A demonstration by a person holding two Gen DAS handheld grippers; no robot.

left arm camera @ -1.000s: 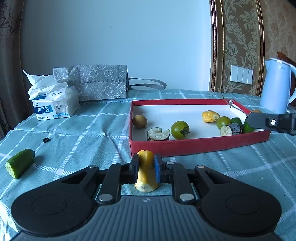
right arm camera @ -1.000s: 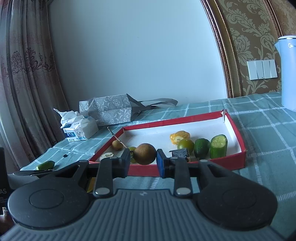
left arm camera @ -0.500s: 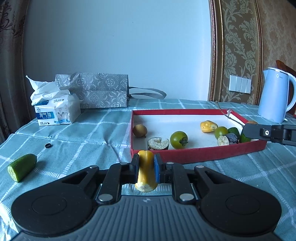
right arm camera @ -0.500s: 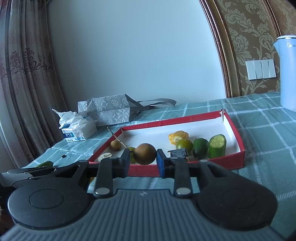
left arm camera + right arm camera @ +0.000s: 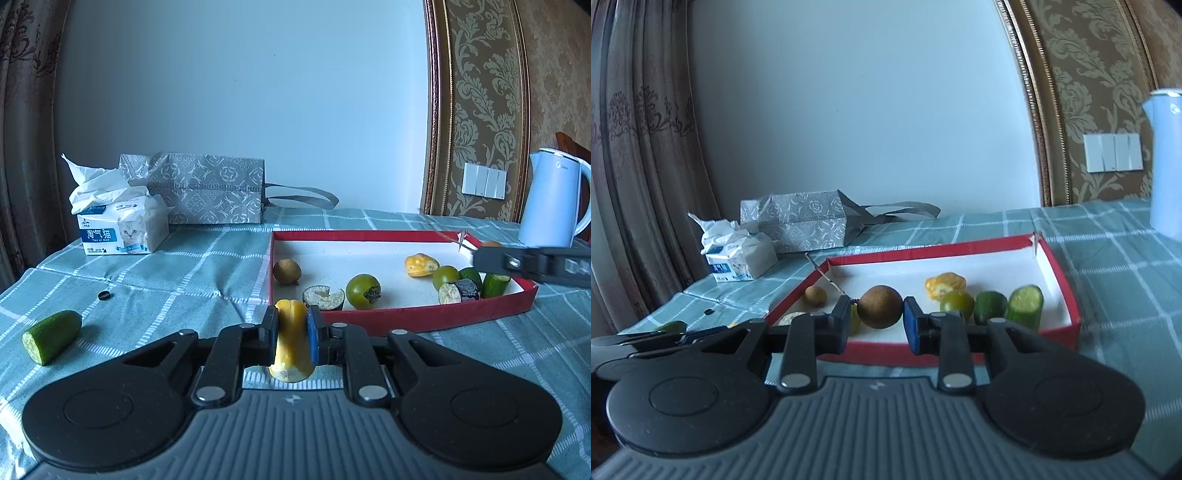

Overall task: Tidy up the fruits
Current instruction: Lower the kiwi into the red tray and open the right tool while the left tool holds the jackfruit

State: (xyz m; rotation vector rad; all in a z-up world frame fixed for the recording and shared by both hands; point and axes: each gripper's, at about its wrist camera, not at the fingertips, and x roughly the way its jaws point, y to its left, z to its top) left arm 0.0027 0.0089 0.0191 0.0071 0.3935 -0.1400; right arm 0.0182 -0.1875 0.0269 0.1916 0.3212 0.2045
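My left gripper (image 5: 291, 332) is shut on a yellow fruit piece (image 5: 291, 343) and holds it above the cloth, just short of the near wall of the red tray (image 5: 406, 317). My right gripper (image 5: 877, 319) is shut on a round brown fruit (image 5: 880, 306) above the tray's near edge (image 5: 886, 350). The tray holds a small brown fruit (image 5: 287, 272), a green tomato (image 5: 363, 291), dark cut pieces (image 5: 323, 297), a yellow piece (image 5: 421, 264) and cucumber pieces (image 5: 1025, 306). A cucumber half (image 5: 51, 336) lies on the cloth at the left.
A tissue pack (image 5: 122, 229) and a grey patterned bag (image 5: 210, 192) stand at the back left. A white kettle (image 5: 554, 199) stands at the back right. A small black ring (image 5: 104, 295) lies on the checked tablecloth (image 5: 184, 273).
My left gripper has risen slightly with the yellow piece, so the tray looks lower. My right gripper has moved closer to the tray with the brown fruit still held.
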